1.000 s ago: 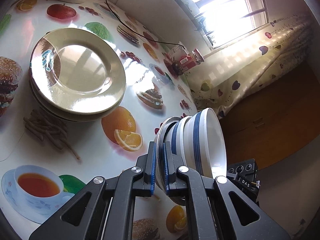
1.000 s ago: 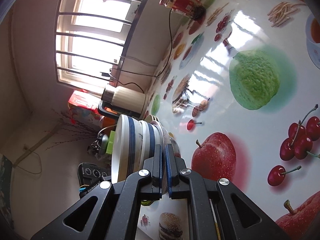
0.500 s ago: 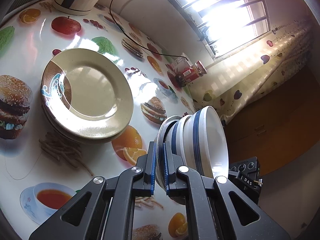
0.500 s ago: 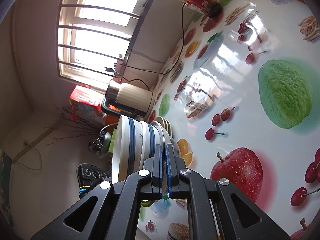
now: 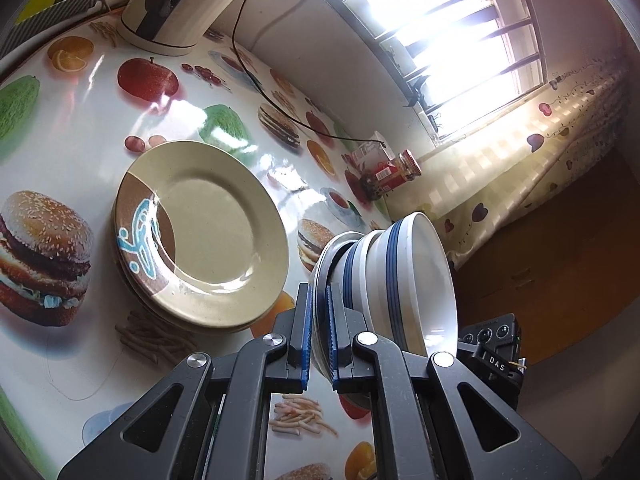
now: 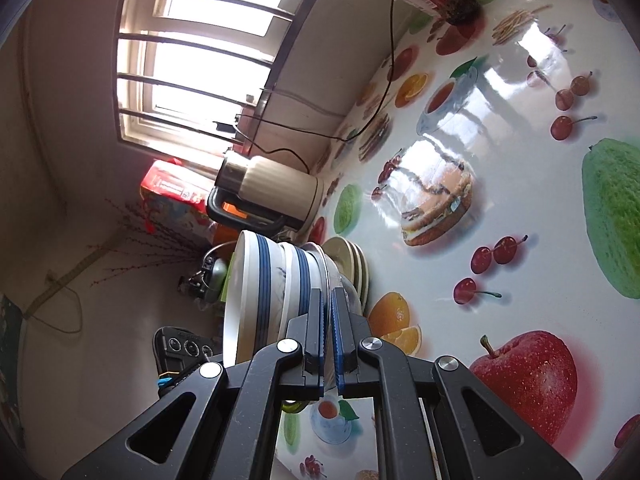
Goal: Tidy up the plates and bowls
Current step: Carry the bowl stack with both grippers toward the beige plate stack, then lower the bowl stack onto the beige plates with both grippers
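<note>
Left wrist view: the left tool [image 5: 318, 334] is pinching the rim of the lowest dish in a nested bowl stack [image 5: 394, 280], a thin metal-looking rim with two blue-banded white bowls sitting in it. The stack hangs tilted just ahead and to the right of the tool, off the tabletop [image 5: 100, 128]. Ahead and to the left lies a plate pile [image 5: 200, 232], flat on the tabletop. A kettle [image 5: 188, 0] and a jar [image 5: 384, 172] stand farther ahead.

Right wrist view: the right tool [image 6: 329, 338] is pinching the opposite rim of the same bowl stack [image 6: 276, 292], which sits just ahead and to its left. The plate pile [image 6: 352, 260] shows edge-on just beyond the bowls, with the kettle [image 6: 268, 192] behind it. Part of the other tool's body peeks out low on the left.

Risks, as I judge them: only the bottom rim is clamped, so the upper bowls ride loose. More tilt could let them slide out. If the two tools drift apart or twist unevenly, the thin rim could slip free. Lowering off-centre onto the plates could knock the pile.
</note>
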`<state>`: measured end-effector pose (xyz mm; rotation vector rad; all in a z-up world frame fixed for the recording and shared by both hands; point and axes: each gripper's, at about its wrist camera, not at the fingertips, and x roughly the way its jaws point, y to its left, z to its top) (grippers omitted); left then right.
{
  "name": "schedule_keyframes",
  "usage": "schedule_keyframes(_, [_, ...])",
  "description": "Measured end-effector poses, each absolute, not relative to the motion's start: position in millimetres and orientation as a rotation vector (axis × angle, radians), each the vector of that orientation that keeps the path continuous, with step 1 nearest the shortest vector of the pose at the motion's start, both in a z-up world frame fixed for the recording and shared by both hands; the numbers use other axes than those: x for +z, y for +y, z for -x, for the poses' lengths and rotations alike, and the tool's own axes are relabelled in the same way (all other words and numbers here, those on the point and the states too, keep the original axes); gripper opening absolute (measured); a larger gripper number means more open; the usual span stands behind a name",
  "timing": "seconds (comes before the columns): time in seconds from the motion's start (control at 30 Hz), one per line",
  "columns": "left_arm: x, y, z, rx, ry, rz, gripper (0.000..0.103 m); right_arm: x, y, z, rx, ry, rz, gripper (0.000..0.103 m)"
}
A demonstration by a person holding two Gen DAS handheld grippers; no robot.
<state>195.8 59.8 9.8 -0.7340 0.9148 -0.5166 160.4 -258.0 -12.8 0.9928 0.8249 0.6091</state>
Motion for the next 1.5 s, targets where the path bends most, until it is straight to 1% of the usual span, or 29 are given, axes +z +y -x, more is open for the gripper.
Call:
schedule_keyframes(0.53, [6.9,96.6,-219.1,-0.459,0.898,0.755,0.005,-15.4,-220.3,-199.9,0.642,0.874,-0.971,0.007])
schedule_keyframes(1.5, [-20.3,142.1,-248.1,-0.379,0.915,0.779,0.005,-35.9,-169.9,-251.0,0.67,0.959,-0.92,0.007])
